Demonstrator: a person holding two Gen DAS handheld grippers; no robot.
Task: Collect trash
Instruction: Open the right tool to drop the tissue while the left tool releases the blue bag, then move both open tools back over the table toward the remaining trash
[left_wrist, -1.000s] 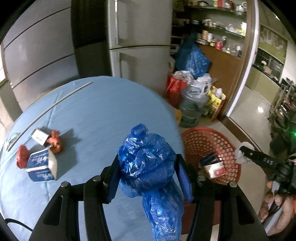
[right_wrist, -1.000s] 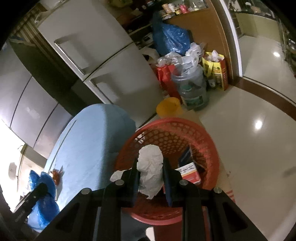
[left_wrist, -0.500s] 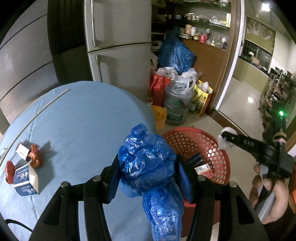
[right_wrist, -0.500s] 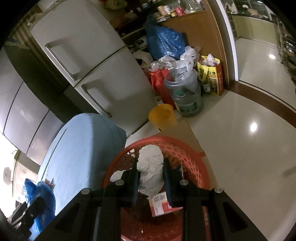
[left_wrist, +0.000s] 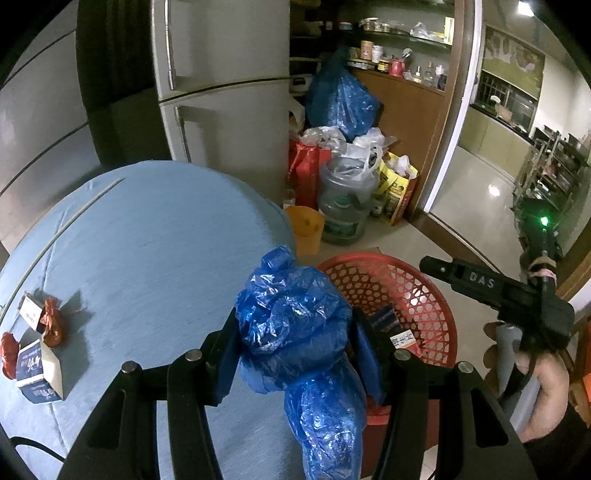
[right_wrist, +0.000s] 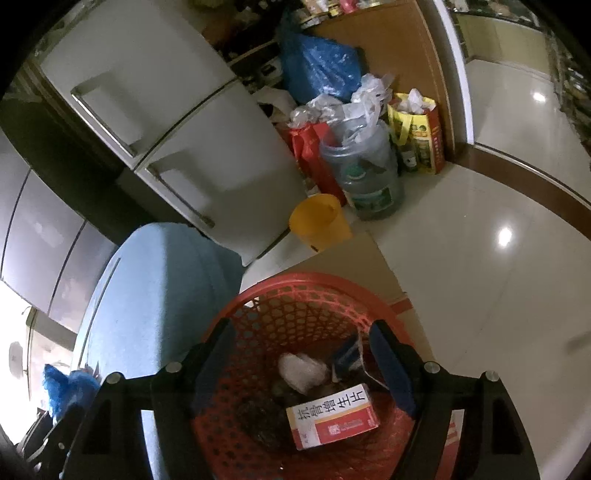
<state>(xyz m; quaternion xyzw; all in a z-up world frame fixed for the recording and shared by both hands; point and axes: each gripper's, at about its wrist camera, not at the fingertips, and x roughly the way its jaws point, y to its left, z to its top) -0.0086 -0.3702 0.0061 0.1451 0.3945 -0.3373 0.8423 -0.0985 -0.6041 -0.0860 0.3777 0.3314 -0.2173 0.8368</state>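
My left gripper is shut on a crumpled blue plastic bag over the edge of the blue-clothed table. To its right stands the red mesh basket. My right gripper hangs over that red basket; its jaws are opening and nothing is between them. Below it a white paper wad lies in the basket beside a red and white box and a dark packet. The right gripper also shows in the left wrist view as a black bar, held by a hand.
On the table's left lie a blue and white carton, a small white box and red wrappers. Behind the basket stand a yellow bucket, a water jug, bags and a fridge.
The right gripper's jaws have spread and the white paper wad has dropped into the basket. Both grippers have moved closer over the basket; the left still holds the blue bag.
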